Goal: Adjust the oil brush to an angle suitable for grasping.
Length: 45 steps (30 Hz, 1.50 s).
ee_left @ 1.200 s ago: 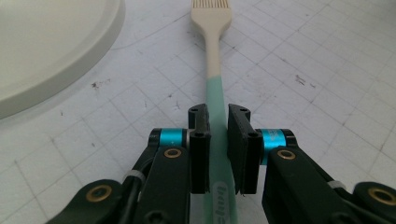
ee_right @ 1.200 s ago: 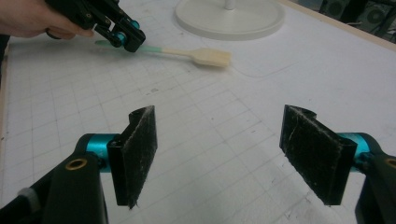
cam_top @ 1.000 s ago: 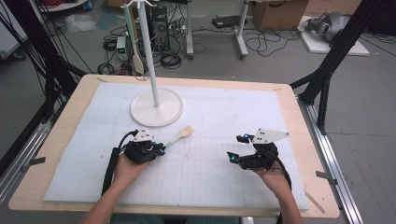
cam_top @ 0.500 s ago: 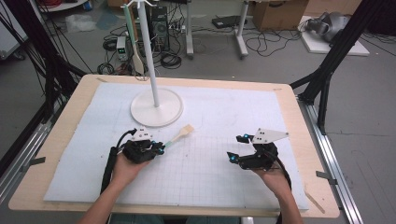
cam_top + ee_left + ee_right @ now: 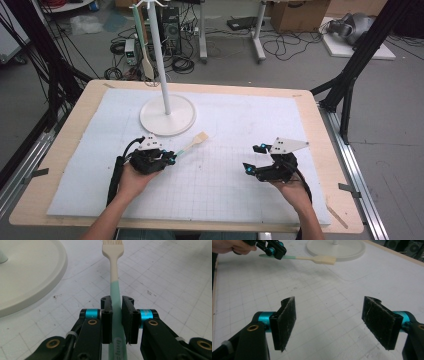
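Brush [image 5: 113, 282] is clamped at its green handle by the left gripper [image 5: 167, 157] just beside the stand's base [image 5: 167, 116], right gripper [image 5: 334, 322] is held wide apart and idle; grasp judged done, hanging on the stand not yet done.

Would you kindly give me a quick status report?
Left hand-held gripper shut on brush. Right hand-held gripper open, idle. Stand base close beside brush head.
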Each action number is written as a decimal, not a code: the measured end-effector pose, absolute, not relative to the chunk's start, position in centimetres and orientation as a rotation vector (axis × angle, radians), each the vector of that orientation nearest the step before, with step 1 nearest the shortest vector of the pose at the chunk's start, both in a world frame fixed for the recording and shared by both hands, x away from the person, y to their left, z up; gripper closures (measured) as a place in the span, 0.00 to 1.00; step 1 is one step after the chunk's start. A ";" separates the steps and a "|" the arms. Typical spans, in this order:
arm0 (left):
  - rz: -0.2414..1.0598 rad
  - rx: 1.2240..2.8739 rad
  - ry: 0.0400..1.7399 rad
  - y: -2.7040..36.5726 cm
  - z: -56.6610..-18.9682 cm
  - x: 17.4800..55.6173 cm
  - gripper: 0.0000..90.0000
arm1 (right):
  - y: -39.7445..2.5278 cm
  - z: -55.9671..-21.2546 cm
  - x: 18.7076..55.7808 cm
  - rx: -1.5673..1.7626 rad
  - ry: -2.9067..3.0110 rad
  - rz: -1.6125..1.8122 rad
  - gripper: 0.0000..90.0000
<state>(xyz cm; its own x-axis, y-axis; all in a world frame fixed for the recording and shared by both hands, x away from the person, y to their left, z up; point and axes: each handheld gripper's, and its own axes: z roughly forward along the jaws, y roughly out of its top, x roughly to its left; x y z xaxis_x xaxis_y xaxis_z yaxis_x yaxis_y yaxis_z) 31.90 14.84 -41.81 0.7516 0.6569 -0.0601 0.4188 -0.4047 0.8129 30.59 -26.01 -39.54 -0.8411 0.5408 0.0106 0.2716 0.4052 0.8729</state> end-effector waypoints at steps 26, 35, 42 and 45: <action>0.319 2.057 0.719 15.8 -39.3 31.0 0.88 | -25.3 -39.4 30.5 0.679 2.421 1.435 0.30; 0.306 2.057 0.684 16.2 -38.6 30.7 0.88 | -24.9 -39.1 30.6 0.670 2.438 1.449 0.30; 0.293 2.059 0.656 16.6 -37.9 30.5 0.88 | -24.4 -38.8 30.7 0.656 2.455 1.460 0.30; 0.290 2.061 0.643 16.8 -37.7 30.4 0.88 | -24.1 -38.7 30.8 0.636 2.463 1.455 0.30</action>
<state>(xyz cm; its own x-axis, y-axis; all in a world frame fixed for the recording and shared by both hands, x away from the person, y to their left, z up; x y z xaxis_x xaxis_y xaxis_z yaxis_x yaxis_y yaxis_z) 30.39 16.79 -37.67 0.8352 0.5482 -0.0447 0.3298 -0.4341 0.8384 30.84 -24.05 -38.69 -0.8848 0.4645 0.0371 0.2568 0.4195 0.8707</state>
